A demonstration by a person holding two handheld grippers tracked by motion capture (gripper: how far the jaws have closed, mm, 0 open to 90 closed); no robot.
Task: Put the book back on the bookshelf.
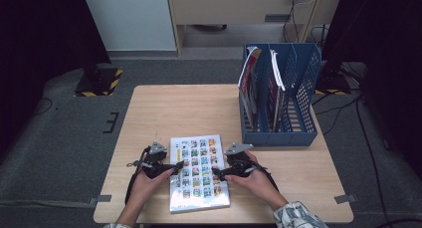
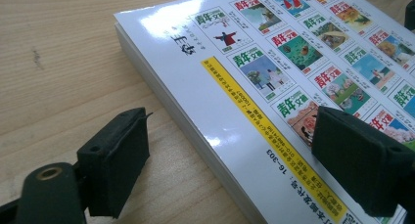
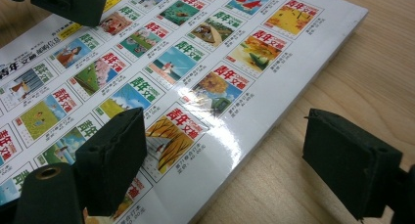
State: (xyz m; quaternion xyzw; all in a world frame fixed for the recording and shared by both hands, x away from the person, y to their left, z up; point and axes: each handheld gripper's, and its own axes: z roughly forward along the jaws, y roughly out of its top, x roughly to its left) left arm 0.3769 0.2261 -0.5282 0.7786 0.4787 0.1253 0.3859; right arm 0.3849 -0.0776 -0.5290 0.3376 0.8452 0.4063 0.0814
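Note:
A thick book [image 1: 199, 171] with a glossy white cover and a grid of small colour pictures lies flat near the table's front edge. My left gripper [image 1: 175, 168] is at its left edge, open. In the left gripper view [image 2: 230, 155] one jaw hangs over the bare wood and the other over the cover [image 2: 274, 72], with the book's edge between them and no pad pressing. My right gripper [image 1: 216, 174] is at the right edge, open. In the right gripper view [image 3: 225, 155] its jaws straddle that edge of the book [image 3: 171, 62] the same way.
A blue file rack [image 1: 281, 98] holding magazines stands at the back right of the wooden table [image 1: 174, 108]. The back left of the table is bare wood. The person's hands and a patterned sleeve [image 1: 298, 215] come in at the front edge.

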